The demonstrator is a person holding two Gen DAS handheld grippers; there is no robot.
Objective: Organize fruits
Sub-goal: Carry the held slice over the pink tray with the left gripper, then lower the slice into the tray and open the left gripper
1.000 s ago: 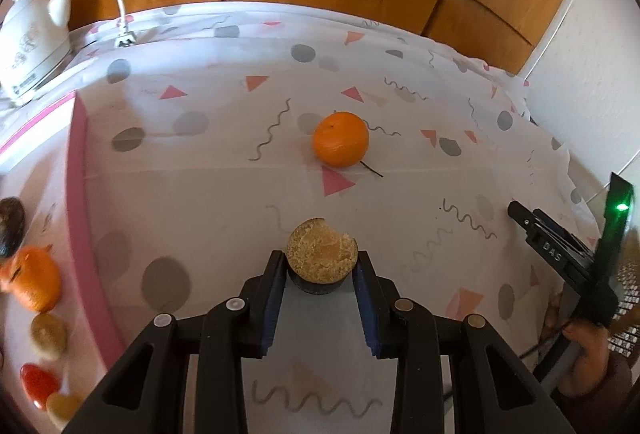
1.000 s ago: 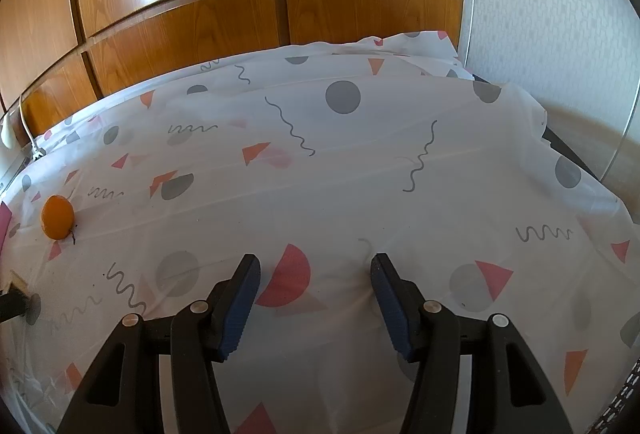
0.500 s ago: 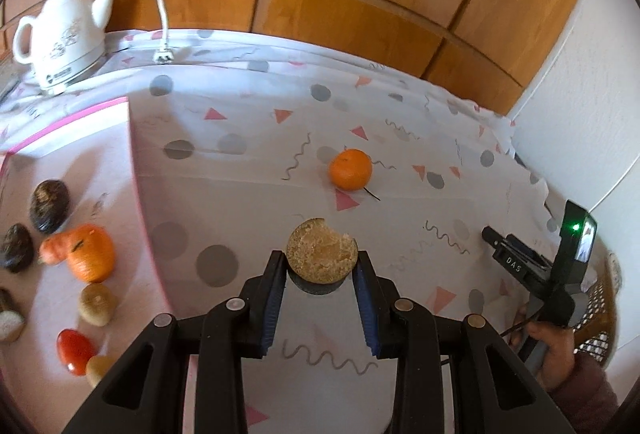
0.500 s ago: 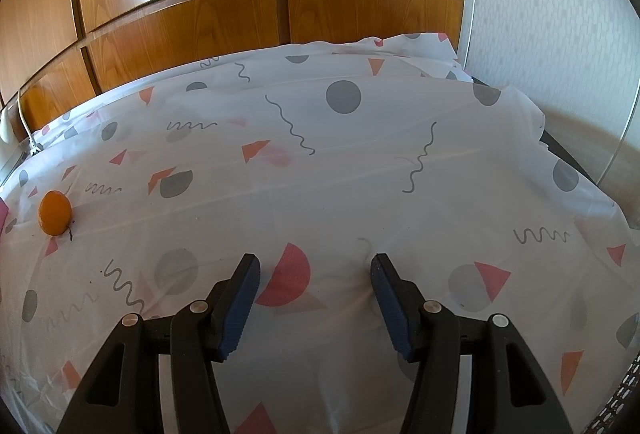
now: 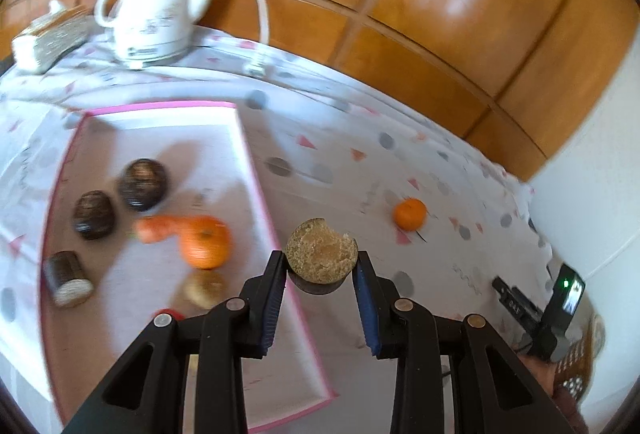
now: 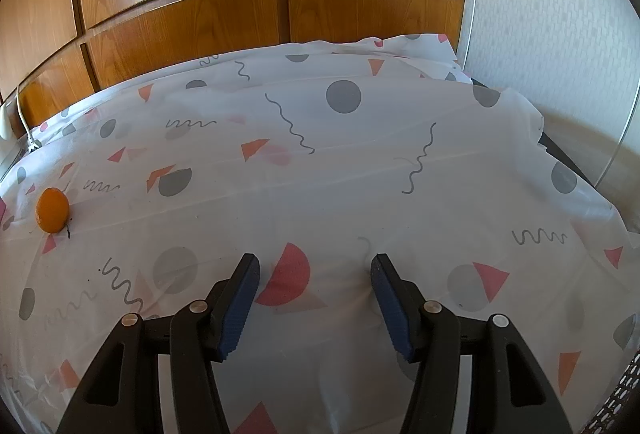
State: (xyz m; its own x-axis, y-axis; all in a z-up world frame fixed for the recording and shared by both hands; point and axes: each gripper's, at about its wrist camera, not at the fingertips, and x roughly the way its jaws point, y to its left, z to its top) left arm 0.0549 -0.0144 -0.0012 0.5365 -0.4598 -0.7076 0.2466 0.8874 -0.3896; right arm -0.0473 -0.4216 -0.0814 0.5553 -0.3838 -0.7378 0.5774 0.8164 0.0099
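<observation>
The left gripper (image 5: 321,266) is pinched on a round, brown, rough-topped fruit (image 5: 322,250), holding it by its sides just over the pink right edge of the tray (image 5: 256,170) — carried high, I judge, so it clears the rim before going down among the rest. The right gripper (image 6: 314,274) hangs with its jaws spread and nothing between them, low over the patterned cloth (image 6: 360,162), seemingly parked out of the way.

On the tray I count 2 dark round fruits (image 5: 142,184), 1 orange (image 5: 206,242) with a carrot-like piece (image 5: 156,230) touching it, 1 small cylinder-shaped piece (image 5: 68,278), 1 tan fruit (image 5: 206,288) and 1 red one (image 5: 166,314) half hidden by the gripper. Out on the cloth 1 tangerine (image 5: 409,214) sits alone — still to be gathered, likely. Behind stands 1 white kettle (image 5: 152,18).
</observation>
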